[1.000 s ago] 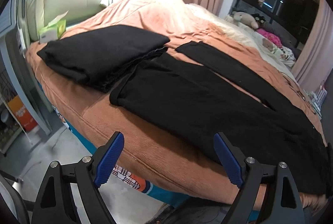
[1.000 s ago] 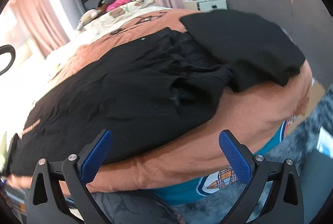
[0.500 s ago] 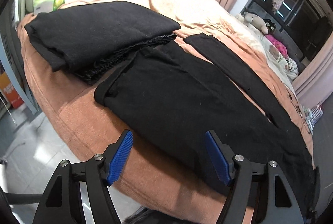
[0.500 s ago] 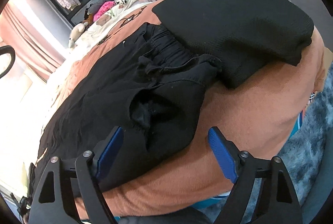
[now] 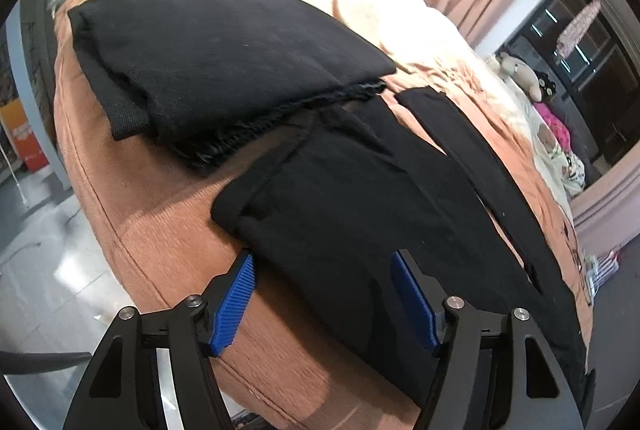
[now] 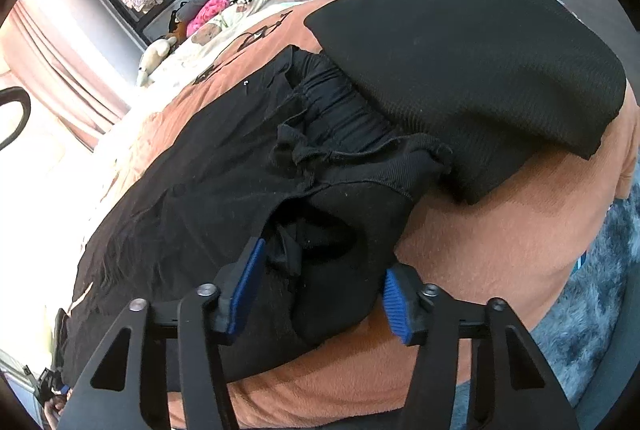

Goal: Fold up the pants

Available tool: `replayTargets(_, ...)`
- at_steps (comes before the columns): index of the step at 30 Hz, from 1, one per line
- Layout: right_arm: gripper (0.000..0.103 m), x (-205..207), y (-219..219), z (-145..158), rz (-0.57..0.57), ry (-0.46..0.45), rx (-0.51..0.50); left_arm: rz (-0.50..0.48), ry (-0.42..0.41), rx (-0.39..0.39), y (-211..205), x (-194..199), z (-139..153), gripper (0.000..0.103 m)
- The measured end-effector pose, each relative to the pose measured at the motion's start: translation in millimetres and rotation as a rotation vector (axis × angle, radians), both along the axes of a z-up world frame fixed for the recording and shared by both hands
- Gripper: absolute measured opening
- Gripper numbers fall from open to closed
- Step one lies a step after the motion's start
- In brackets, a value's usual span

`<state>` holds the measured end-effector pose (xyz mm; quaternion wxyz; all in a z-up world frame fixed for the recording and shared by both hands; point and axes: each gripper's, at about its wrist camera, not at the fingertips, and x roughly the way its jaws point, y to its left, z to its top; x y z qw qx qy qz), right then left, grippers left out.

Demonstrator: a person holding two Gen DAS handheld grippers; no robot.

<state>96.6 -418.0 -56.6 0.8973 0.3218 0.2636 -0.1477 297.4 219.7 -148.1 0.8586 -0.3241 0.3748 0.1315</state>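
Left wrist cam first: the left gripper (image 5: 324, 294) is way closer in than a sec ago. Back then it hung off the bed edge, now it's right over the hem end of the near pant leg. Jaws have just been closing, cloth sits between the blue pads (image 5: 234, 304), but they aren't pinching yet, so still released imo. The pants (image 5: 360, 198) lie spread flat on the orange bedspread (image 5: 132, 230), legs running away twd the far side, a folded black pile (image 5: 224, 58) just beside the hem.

Right wrist cam: same story. The right gripper (image 6: 320, 294) has slid in from the bed edge to the waistband corner of the pants (image 6: 224, 198). Jaws have just been narrowing a lot, bunched fabric sits between them, but there's still a gap on the right side, so not clenched. Another black garment (image 6: 472, 70) overlaps the waistband.

So prob both ends are about to be grabbed for the 1st fold. Nothing folded yet.
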Motion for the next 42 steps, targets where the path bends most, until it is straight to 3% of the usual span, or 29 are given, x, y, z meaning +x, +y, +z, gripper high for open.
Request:
replayTargets(2, 0.042, 2.1, -0.4, -0.4, 0.0, 0.017, -0.006, 0.0, 0.012, 0.016, 4.0, 5.3, -0.5, 0.056)
replayTargets(6, 0.009, 11.1, -0.4, 5.1, -0.018, 0.052, -0.027, 0.021, 0.028, 0.028, 10.7, 13.0, 3.0, 0.032)
replayTargets(8, 0.004, 12.3, 1.0, 11.7, -0.036, 0.041, -0.026, 0.021, 0.006, 0.031, 10.4, 12.4, 10.7, 0.025)
replayTargets(11, 0.003, 4.5, 0.5, 22.4, -0.042, -0.009, -0.014, 0.023, -0.012, 0.034, 9.7, 10.2, 24.1, 0.025)
replayTargets(15, 0.003, 3.3, 3.6, 26.6, -0.035, -0.012, -0.029, 0.043, 0.003, 0.023, 13.1, 3.2, 25.9, 0.027)
replayTargets(20, 0.003, 11.0, 2.4, 20.1, -0.035, 0.014, -0.024, 0.078, 0.007, -0.073, 23.9, -16.3, 13.3, 0.049)
replayTargets(26, 0.006, 13.6, -2.0, 18.7, -0.017, 0.031, -0.01, 0.046, -0.004, -0.193, 14.3, -24.3, -0.1, 0.059)
replayTargets(29, 0.017, 12.9, -5.1, 16.5, -0.006, 0.027, 0.015, 0.031, -0.012, -0.184, 6.5, -19.6, -0.7, 0.068)
replayTargets(32, 0.038, 9.9, -4.7, 13.4, 0.005, 0.014, 0.03, 0.029, -0.021, -0.161, 4.9, -8.9, -0.7, 0.069)
replayTargets(34, 0.043, 9.9, -3.4, 10.6, 0.004, 0.02, 0.021, 0.035, -0.027, -0.136, 6.5, -2.5, -0.3, 0.069)
replayTargets(37, 0.043, 14.8, -4.4, 3.5, 0.009, 0.037, 0.027, 0.054, -0.047, -0.14, 13.0, 1.1, 0.5, 0.064)
replayTargets(40, 0.043, 20.4, -9.3, -0.9, -0.002, 0.045, 0.032, 0.07, -0.053, -0.142, 18.6, 0.1, 1.3, 0.04)
replayTargets(41, 0.041, 20.3, -11.1, -0.5, -0.005, 0.043, 0.035, 0.072, -0.056, -0.143, 19.8, 0.1, 2.2, 0.029)
replayTargets(42, 0.026, 20.3, -12.8, 1.0, -0.013, 0.036, 0.039, 0.071, -0.062, -0.142, 21.5, 0.1, 4.9, 0.023)
